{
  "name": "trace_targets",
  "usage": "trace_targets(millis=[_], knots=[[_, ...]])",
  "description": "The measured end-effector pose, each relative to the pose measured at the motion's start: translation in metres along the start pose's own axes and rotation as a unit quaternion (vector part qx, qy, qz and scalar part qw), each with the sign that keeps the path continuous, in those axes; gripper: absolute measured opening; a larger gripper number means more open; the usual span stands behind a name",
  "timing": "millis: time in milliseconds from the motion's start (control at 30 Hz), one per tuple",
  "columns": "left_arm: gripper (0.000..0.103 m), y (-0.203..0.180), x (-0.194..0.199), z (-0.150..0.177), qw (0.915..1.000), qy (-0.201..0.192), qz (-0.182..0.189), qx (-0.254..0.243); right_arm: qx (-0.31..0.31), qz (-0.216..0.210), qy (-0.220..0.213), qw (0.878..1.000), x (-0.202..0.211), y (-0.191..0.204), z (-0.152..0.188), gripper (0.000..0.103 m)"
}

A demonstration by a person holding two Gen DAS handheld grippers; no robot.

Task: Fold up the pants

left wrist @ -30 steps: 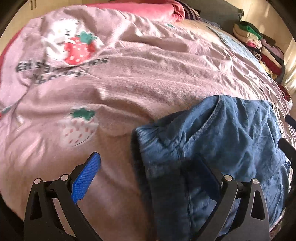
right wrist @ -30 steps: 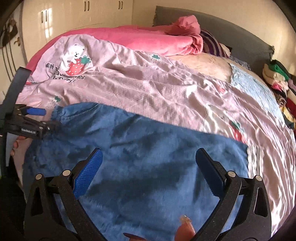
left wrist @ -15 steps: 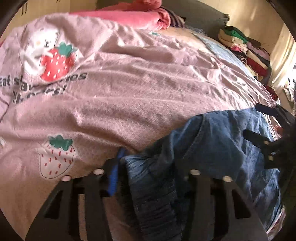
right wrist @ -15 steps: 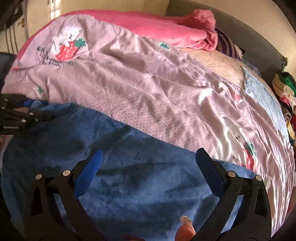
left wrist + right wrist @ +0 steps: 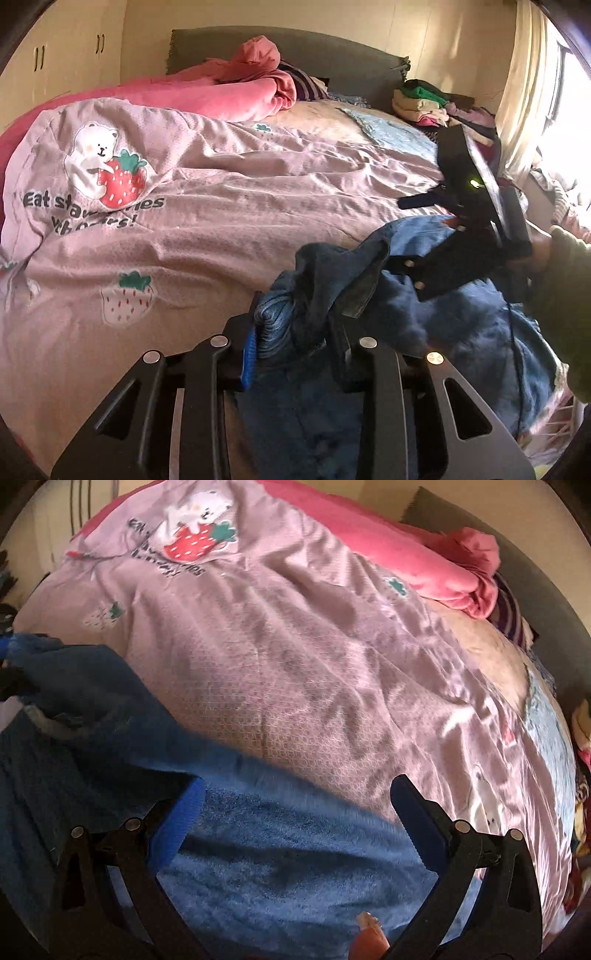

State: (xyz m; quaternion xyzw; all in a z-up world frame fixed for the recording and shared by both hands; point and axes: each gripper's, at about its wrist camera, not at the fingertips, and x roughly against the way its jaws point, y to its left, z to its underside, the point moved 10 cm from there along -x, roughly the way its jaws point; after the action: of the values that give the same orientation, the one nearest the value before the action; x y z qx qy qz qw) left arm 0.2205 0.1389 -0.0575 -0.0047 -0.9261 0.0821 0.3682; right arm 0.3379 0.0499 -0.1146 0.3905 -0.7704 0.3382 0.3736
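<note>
Left wrist: left gripper (image 5: pixel 291 343) closing, pads clamped on a bunched edge of the blue pants (image 5: pixel 373 295), raised off the pink strawberry quilt (image 5: pixel 221 206). Right gripper (image 5: pixel 436 273) just beyond.

Right wrist: right gripper (image 5: pixel 295 812) spread wide, empty, over pants (image 5: pixel 280 849) lying flat on quilt (image 5: pixel 314 664).

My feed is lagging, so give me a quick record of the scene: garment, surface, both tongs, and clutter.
garment: blue pants, bunched at one end, spread over the quilt
surface: pink quilt with strawberry print, on a bed
left tongs: closing on a gathered fold of the pants, fabric between the pads
right tongs: open, over the pants, nothing gripped
clutter: clothes pile by the headboard; pink blanket at the far side
fold status: not yet folded
</note>
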Motion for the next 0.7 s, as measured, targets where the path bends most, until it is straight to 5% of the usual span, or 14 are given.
trace_targets(millis=[167, 233, 700], knots=[[0.029, 0.001, 0.003, 0.009, 1.0, -0.002, -0.002, 0.006, 0.0, -0.063, -0.005, 0.998, 0.01, 0.023, 0.005, 0.027], [0.029, 0.003, 0.004, 0.01, 1.0, -0.004, -0.006, 0.007, -0.003, -0.067, -0.02, 0.998, 0.023, 0.031, 0.01, 0.018], [0.031, -0.014, 0.046, 0.021, 0.9991, -0.041, -0.001, -0.008, -0.102, -0.079, -0.117, 0.985, 0.136, 0.072, 0.067, 0.01]])
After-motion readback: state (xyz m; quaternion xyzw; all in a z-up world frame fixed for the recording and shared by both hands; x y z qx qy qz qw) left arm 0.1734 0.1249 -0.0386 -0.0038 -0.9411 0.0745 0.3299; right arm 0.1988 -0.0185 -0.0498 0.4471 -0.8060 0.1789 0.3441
